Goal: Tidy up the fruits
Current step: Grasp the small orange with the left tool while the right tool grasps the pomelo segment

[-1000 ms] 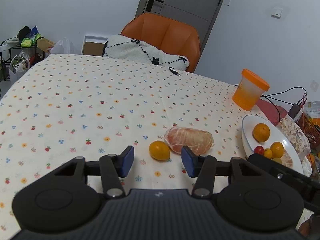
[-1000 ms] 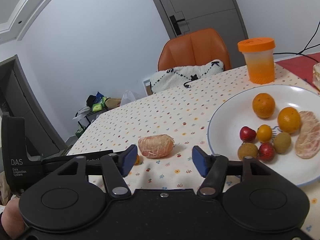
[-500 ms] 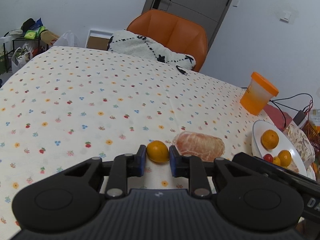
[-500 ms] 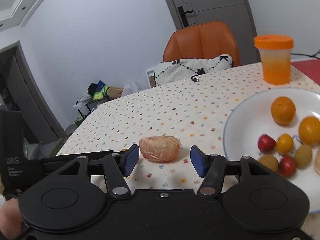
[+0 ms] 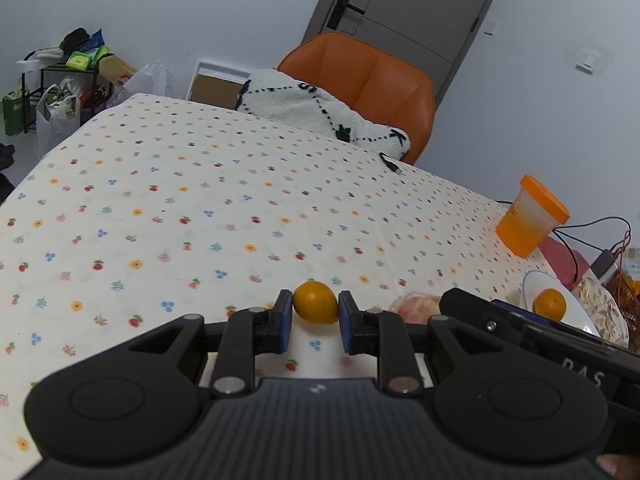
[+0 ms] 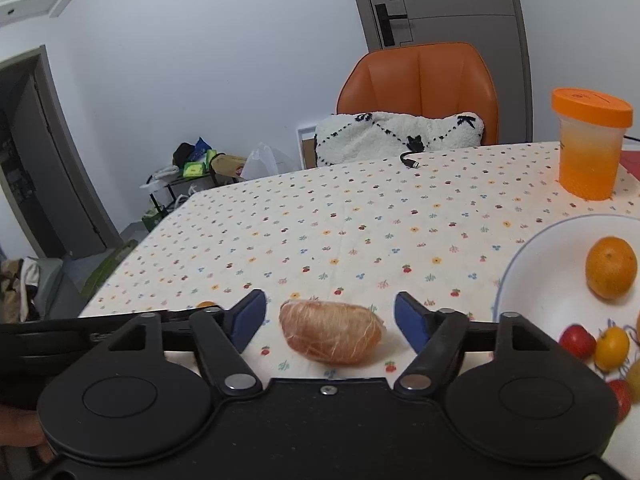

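The left tool pinches a small orange fruit between its blue pads, one pad pressed against each side, above the flower-print cloth of the bench. Whether the fruit touches the cloth cannot be told. Just to its right lies a peeled pomelo piece, partly hidden behind the other tool's black body. The right tool is spread wide, its two blue pads standing either side of that same pomelo piece without touching it; the piece rests on the cloth. To the right sits a white plate carrying an orange, a red fruit and a small yellow fruit. Beyond the plate an orange-lidded cup stands upright on the bench. At the far edge an orange chair holds a white cushion.
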`<state>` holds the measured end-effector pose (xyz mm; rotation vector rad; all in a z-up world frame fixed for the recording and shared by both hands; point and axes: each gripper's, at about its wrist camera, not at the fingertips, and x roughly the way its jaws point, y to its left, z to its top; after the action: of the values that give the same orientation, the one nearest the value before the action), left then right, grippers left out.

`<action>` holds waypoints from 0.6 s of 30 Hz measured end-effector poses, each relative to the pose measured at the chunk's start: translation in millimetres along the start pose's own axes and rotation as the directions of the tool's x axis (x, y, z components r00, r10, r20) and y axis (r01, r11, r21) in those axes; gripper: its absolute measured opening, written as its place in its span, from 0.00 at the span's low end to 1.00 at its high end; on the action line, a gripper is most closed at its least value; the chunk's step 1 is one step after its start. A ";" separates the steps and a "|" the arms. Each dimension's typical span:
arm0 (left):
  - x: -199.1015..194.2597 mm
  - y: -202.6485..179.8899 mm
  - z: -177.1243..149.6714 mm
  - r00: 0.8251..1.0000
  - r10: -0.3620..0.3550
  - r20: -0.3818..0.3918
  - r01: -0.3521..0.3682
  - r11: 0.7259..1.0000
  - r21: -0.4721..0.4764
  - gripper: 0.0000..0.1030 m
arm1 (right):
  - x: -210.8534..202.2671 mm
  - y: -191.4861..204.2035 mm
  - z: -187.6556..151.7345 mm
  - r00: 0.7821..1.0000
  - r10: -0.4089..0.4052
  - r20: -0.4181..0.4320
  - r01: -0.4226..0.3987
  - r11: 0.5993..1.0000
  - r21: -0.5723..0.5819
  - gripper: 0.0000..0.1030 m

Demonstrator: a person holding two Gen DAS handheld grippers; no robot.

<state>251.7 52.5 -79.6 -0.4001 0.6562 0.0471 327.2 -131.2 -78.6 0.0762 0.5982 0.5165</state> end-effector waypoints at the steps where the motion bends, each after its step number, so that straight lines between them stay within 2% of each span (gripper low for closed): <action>1: 0.3 1.3 0.3 1.000 -0.001 0.001 0.001 1.000 -0.004 0.22 | 2.9 0.8 0.5 1.000 -0.004 -0.005 0.004 1.000 -0.009 0.72; 12: 4.2 8.0 -2.3 1.000 -0.005 -0.006 0.005 1.000 -0.018 0.22 | 32.6 4.8 -0.3 0.998 -0.007 -0.070 0.002 0.997 -0.079 0.72; 18: 3.8 7.4 -3.7 1.000 -0.003 -0.002 0.003 1.000 -0.011 0.22 | 25.4 10.5 -8.6 0.996 0.018 -0.090 -0.027 0.994 -0.105 0.66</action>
<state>251.4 57.7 -87.1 -0.4116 0.6576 0.0475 335.6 -110.4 -96.7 -0.0411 0.6561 0.5751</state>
